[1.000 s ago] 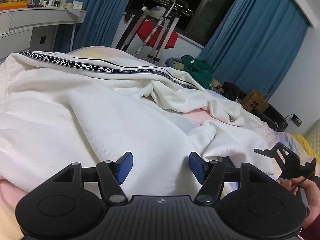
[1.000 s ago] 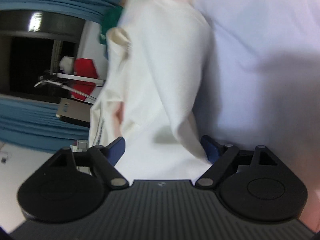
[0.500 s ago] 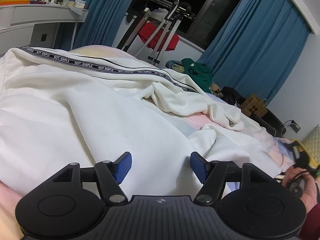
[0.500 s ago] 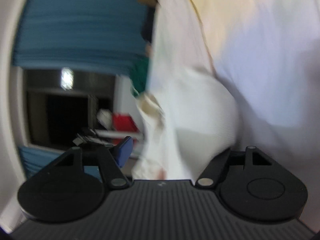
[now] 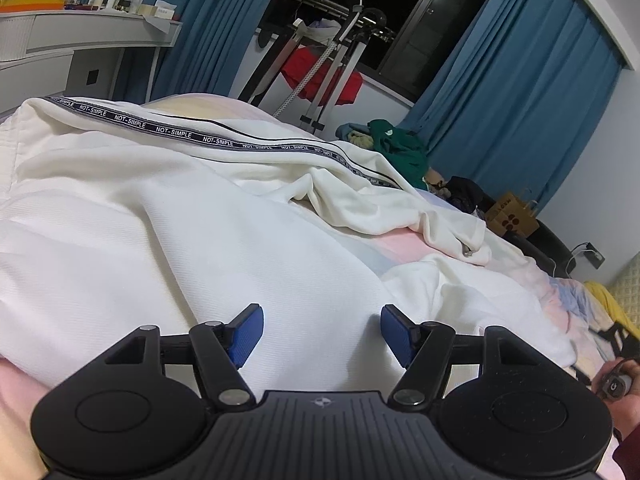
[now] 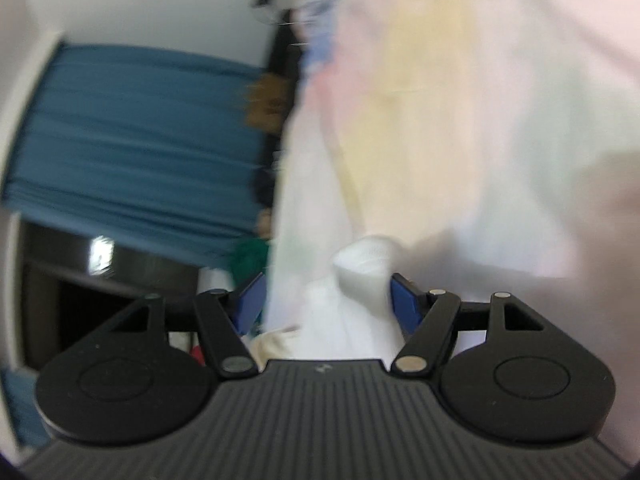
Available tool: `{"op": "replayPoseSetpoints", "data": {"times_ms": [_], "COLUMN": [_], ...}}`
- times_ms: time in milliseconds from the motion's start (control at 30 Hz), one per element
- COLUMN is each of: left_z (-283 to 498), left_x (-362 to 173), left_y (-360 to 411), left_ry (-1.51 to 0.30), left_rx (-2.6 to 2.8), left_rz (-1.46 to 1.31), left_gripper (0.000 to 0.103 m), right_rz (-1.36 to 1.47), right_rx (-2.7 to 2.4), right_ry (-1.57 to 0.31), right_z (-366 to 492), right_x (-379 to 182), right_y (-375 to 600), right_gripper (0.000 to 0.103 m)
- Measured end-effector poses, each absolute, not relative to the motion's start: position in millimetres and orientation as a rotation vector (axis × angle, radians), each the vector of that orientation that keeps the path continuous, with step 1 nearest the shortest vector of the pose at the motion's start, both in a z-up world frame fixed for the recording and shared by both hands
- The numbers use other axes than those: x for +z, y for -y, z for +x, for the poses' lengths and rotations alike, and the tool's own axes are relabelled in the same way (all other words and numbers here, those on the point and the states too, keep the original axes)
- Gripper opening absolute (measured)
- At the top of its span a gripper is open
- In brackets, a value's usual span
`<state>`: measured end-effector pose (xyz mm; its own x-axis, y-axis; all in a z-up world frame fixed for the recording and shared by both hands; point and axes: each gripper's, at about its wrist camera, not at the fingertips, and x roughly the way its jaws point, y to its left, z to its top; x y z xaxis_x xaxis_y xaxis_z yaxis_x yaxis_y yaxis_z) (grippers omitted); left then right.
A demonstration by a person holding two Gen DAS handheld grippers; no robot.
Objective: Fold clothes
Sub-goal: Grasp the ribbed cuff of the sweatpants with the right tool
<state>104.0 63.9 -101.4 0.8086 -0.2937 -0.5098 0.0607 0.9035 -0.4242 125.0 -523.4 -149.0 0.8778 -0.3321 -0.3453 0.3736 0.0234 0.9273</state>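
White garment [image 5: 168, 240] lies btwn left fingers [image 5: 247, 334], both spread.

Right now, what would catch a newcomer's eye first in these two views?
The white garment sprawled unfolded over the bed, its black NOT-SIMPLE tape running along the far edge. Behind it, a red cloth on a drying rack against blue curtains. In the blurred right view, a bunch of white fabric sits between the open right gripper's fingers.
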Motion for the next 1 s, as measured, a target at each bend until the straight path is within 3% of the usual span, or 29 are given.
{"op": "replayPoseSetpoints", "data": {"times_ms": [200,667,767,833,933,1000], "left_z": [104.6,104.2,104.6,104.3,103.8,104.0], "left_x": [-100.4,-101.8,-102.4,-102.5,-103.1,-103.2], "left_y": [-64.8,-65.7,-66.1,-66.4,-66.8,-67.1], "left_ry": [-0.603,-0.62,-0.623,-0.623,-0.624,-0.623], "left_rx": [-0.196,-0.202,-0.201,-0.201,-0.2,-0.201], "left_rz": [-0.409,-0.433,-0.436,-0.437,-0.437,-0.436], "left_gripper": [0.067,0.067,0.068,0.068,0.068,0.068], "right_rz": [1.306,1.304,1.241,1.224,1.191,1.137], "right_rx": [-0.692,-0.413,-0.413,-0.39,-0.373,-0.388], "right_ry": [-0.058,-0.467,-0.505,-0.491,-0.451,-0.419], "right_z": [103.2,143.9,155.5,158.9,157.2,155.6], "right_x": [-140.7,-160.4,-167.8,-163.3,-150.6,-138.8], "right_y": [548.9,519.8,518.3,522.9,525.3,527.4], "right_gripper": [0.069,0.068,0.044,0.017,0.007,0.007]}}
